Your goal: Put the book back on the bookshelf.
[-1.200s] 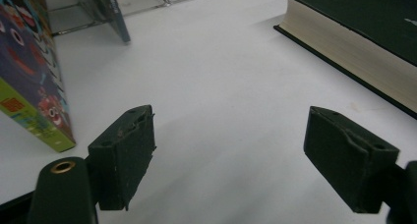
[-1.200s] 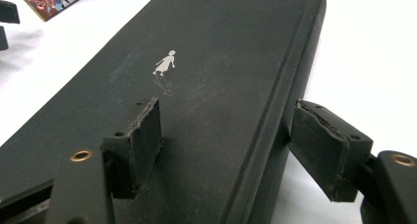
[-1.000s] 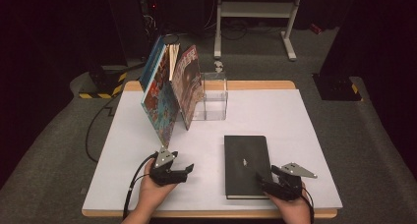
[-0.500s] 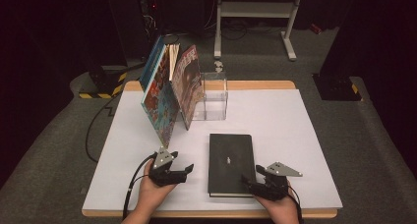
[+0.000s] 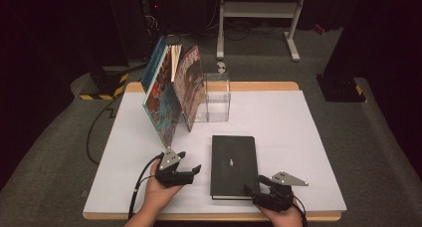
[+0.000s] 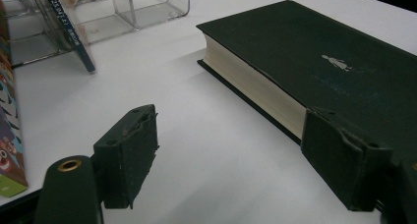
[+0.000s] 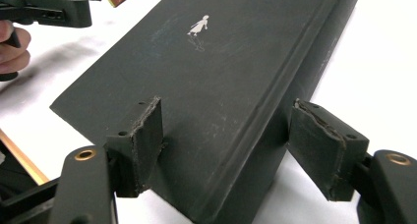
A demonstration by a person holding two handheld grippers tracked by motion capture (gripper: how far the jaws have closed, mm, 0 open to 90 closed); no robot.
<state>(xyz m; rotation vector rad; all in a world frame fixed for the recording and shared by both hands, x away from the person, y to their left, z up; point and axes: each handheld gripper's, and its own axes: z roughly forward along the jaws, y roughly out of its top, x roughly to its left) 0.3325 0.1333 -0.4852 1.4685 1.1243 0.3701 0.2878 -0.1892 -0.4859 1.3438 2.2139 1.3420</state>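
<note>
A black hardcover book [image 5: 233,163] with a small silver figure on its cover lies flat on the white table [image 5: 298,137] near the front edge. My right gripper [image 5: 252,189] is at the book's near right corner. In the right gripper view its jaws [image 7: 227,105] straddle that corner of the book [image 7: 206,62] by the spine, pads against it. To the left of the book, my left gripper [image 5: 195,172] points at its page edge. In the left gripper view it stands open [image 6: 231,113] over bare table, its right pad close to the pages of the book [image 6: 314,47].
Colourful picture books [image 5: 169,100] lean upright against a clear acrylic holder [image 5: 217,98] at the back left of the table. A black cable [image 5: 97,132] hangs off the left edge. A white metal stand [image 5: 259,10] is on the floor behind.
The black book and my right gripper have slid left together, toward my left gripper. The left hand has stayed where it was.
</note>
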